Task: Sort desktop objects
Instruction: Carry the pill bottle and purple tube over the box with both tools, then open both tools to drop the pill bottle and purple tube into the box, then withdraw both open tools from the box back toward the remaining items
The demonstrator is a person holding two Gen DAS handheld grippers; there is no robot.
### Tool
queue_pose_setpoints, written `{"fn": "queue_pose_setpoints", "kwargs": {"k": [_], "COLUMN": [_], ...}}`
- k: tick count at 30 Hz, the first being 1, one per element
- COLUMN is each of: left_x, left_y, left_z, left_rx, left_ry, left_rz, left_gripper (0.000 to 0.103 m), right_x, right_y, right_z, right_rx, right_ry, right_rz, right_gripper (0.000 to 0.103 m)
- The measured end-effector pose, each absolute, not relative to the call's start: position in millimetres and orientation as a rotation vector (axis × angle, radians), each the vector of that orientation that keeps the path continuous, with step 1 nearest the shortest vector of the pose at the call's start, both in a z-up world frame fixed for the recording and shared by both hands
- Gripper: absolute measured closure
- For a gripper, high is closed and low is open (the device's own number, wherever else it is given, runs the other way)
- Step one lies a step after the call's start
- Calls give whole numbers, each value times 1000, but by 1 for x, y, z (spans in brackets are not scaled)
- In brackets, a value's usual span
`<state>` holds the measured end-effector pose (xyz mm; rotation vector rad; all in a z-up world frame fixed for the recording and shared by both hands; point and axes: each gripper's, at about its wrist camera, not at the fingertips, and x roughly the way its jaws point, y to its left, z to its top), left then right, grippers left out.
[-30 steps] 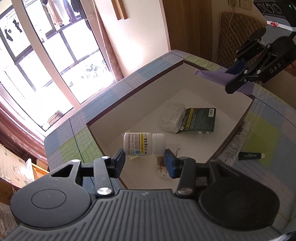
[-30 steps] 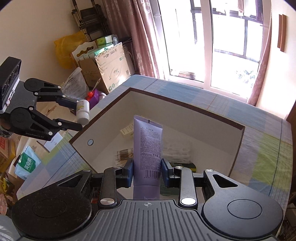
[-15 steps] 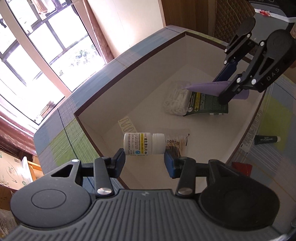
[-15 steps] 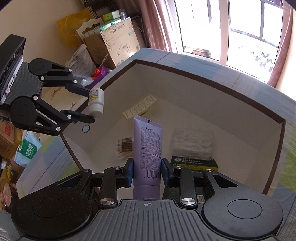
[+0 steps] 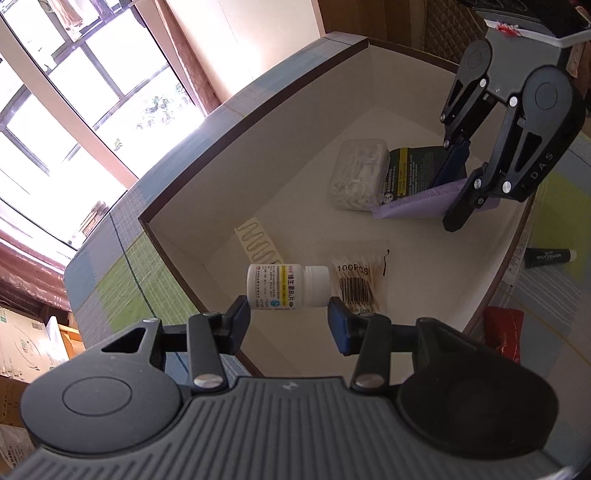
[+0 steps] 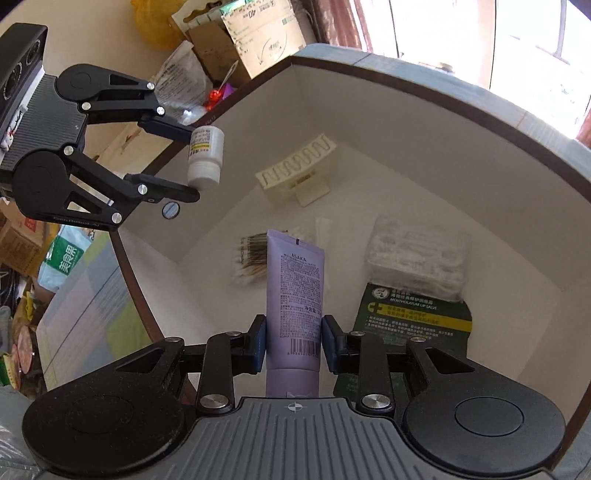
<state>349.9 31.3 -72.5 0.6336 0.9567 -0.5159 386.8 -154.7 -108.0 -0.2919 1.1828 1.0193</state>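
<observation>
My left gripper [image 5: 288, 314] is shut on a white pill bottle [image 5: 287, 286], held sideways above the near-left corner of an open cream box [image 5: 236, 155]. The same white pill bottle [image 6: 205, 155] shows in the right wrist view, over the box's left wall. My right gripper [image 6: 293, 341] is shut on a purple tube [image 6: 295, 295], low inside the box near a dark green card [image 6: 413, 319]. In the left wrist view the purple tube [image 5: 417, 205] hangs just above the box floor.
Inside the box lie a clear bag of white pieces [image 5: 358, 173], a cotton swab pack [image 5: 360, 284] and a cream wavy piece [image 6: 295, 166]. A black tube [image 5: 550, 256] and a red packet [image 5: 504, 332] rest on the checked cloth [image 5: 140, 291]. Cardboard boxes [image 6: 255, 33] stand beyond.
Both grippers have moved down and in over the box. The purple tube has gone from above the rim to low inside, and the pill bottle now hangs over the box's corner.
</observation>
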Motion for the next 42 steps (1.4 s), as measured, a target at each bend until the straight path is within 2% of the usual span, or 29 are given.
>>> {"fn": "queue_pose_setpoints", "kwargs": {"k": [8, 23, 24, 25, 26, 42], "left_x": [355, 356, 357, 358, 358, 355], "left_y": [25, 19, 19, 19, 19, 18], "left_z": [-88, -109, -109, -109, -109, -102], "left_rx": [669, 759, 760, 762, 764, 763], "left_ry": [980, 1064, 1073, 1079, 1079, 1075], "left_rz": [-533, -580, -581, -581, -581, -542], "left_gripper": [62, 62, 58, 55, 54, 48], "right_x": [395, 393, 392, 392, 390, 381], "right_y": [-138, -158, -159, -161, -162, -174], "right_z": [-137, -113, -111, -109, -107, -91], "right_rx": [-346, -276, -275, -274, -272, -259], "right_ry": [1316, 1283, 1279, 1275, 1263, 1223], "right_rz": [1045, 1038, 1034, 1029, 1029, 977], "right_gripper": [69, 69, 59, 24, 12, 10]}}
